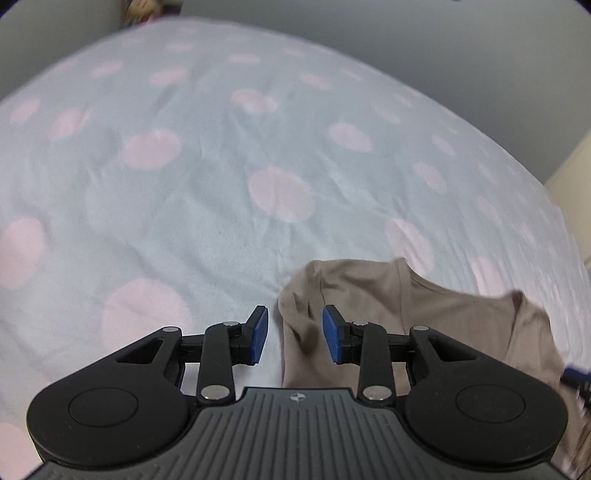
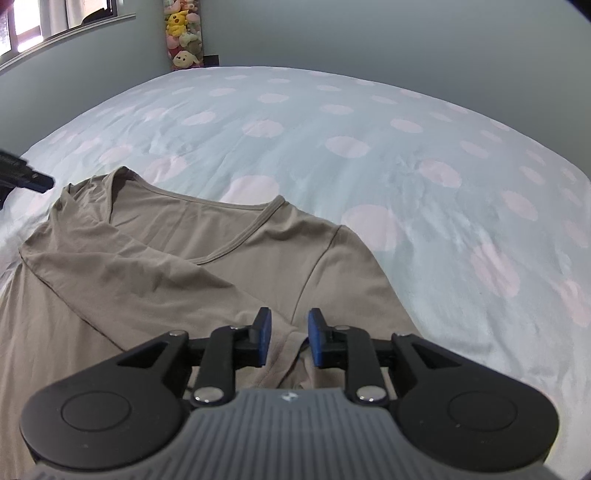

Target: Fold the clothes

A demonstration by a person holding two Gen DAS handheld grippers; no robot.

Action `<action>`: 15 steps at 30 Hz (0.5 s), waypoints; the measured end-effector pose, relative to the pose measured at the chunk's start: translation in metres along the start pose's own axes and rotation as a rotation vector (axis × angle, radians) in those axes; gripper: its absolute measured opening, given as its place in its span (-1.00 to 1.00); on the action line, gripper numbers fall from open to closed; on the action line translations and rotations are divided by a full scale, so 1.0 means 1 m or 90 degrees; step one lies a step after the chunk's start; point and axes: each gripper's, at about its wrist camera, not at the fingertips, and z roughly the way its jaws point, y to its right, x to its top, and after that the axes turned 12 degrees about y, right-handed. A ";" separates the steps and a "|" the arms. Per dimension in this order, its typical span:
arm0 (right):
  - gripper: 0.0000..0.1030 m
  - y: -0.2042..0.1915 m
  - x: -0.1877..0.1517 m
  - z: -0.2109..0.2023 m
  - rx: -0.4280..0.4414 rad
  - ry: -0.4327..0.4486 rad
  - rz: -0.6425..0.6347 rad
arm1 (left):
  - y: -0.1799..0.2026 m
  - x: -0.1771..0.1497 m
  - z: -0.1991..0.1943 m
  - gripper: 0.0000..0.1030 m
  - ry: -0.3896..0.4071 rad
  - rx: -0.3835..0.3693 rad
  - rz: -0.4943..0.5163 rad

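So there's one shirt (image 2: 155, 258) here, a taupe long-sleeve with a wide neckline, lying flat on the bed. One sleeve (image 2: 122, 273) is folded across the chest and runs diagonally down toward the right claw (image 2: 290, 338), with its cuff end sitting right under and between the two blue pads (image 2: 317, 341). Those pads are spread a little apart and aren't pinching the fabric, just hanging over it.

The left claw (image 1: 295, 336) is off at the shirt's edge: in its own view the cloth's rim falls in the gap and under the right-hand pad, while the left-hand pad is over bare sheet. Also spread apart, nothing gripped. That view is pretty motion-blurred.

Everything sits on one bedsheet (image 2: 369, 122), light blue with lots of pale pink dots, stretching away ahead of both claws. Far beyond the right claw, in the room's corner, there's a hanging stack of plush toys (image 2: 183, 35), and a window (image 2: 55, 18) up to the left of that.
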 end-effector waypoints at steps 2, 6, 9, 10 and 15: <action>-0.53 0.001 -0.002 0.001 0.002 -0.003 0.002 | -0.002 0.003 0.012 -0.71 -0.019 0.005 -0.009; -0.53 0.000 -0.008 0.004 0.000 -0.011 -0.009 | -0.005 0.013 0.011 -0.92 0.037 0.044 -0.003; -0.53 0.001 -0.011 0.008 -0.007 -0.016 -0.016 | -0.014 0.020 0.004 -0.92 0.069 0.057 -0.028; -0.53 0.003 -0.012 0.008 -0.009 -0.016 -0.012 | -0.017 0.022 0.002 -0.91 0.077 0.059 -0.037; -0.50 0.012 -0.012 0.009 -0.005 -0.008 0.033 | -0.016 0.015 0.004 -0.39 0.034 0.023 -0.048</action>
